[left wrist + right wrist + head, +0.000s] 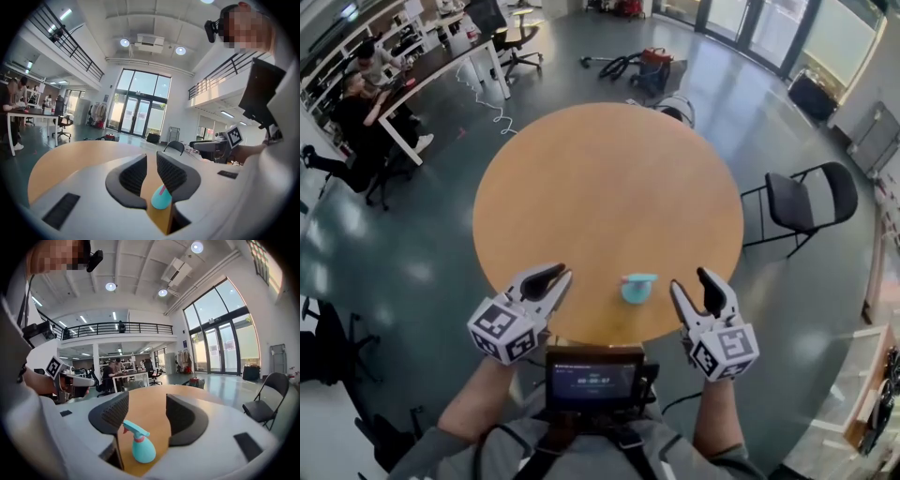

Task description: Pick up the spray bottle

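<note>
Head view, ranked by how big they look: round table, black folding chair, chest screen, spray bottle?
1. round table
2-3. black folding chair and chest screen: these look about alike, and the screen sits nearest the camera, so they are not ranked.
4. spray bottle

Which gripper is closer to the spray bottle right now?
The right gripper: it sits just beside the bottle, on the bottle's right, while the left gripper stands clearly farther off on the other side.

Open-plan office, desks (441, 62), mezzanine (122, 328), glass doors (138, 115)
</note>
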`<state>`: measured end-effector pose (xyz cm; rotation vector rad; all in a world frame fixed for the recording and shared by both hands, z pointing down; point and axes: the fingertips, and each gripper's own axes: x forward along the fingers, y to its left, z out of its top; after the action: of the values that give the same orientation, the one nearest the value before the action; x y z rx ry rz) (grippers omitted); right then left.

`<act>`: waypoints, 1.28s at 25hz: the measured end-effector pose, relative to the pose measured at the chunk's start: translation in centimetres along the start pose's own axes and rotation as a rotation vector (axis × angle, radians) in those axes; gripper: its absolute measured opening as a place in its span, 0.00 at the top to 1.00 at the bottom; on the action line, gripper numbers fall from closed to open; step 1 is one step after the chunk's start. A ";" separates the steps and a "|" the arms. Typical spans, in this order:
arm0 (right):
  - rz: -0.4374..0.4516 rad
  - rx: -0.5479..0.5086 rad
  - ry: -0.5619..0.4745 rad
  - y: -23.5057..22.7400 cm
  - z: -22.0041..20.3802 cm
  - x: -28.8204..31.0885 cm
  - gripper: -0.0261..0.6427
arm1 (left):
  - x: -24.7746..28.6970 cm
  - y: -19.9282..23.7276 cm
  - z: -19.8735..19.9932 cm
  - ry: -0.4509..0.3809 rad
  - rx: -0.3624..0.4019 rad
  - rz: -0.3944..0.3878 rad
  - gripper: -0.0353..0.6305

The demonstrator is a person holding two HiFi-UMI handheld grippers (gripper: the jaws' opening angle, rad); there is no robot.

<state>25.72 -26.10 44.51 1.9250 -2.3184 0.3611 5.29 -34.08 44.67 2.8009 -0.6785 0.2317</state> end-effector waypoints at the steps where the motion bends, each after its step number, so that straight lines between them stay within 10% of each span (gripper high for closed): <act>1: 0.002 0.002 0.011 0.1 -0.4 0.3 0.57 | 0.1 0.3 -0.4 0.010 -0.009 0.002 0.84; 32: 0.064 0.094 0.296 2.6 -20.7 4.2 0.37 | 1.8 4.2 -20.4 0.371 -0.165 0.134 0.75</act>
<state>20.97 -24.56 65.23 1.7017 -2.2065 0.7200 3.02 -32.80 65.44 2.4623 -0.7538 0.6682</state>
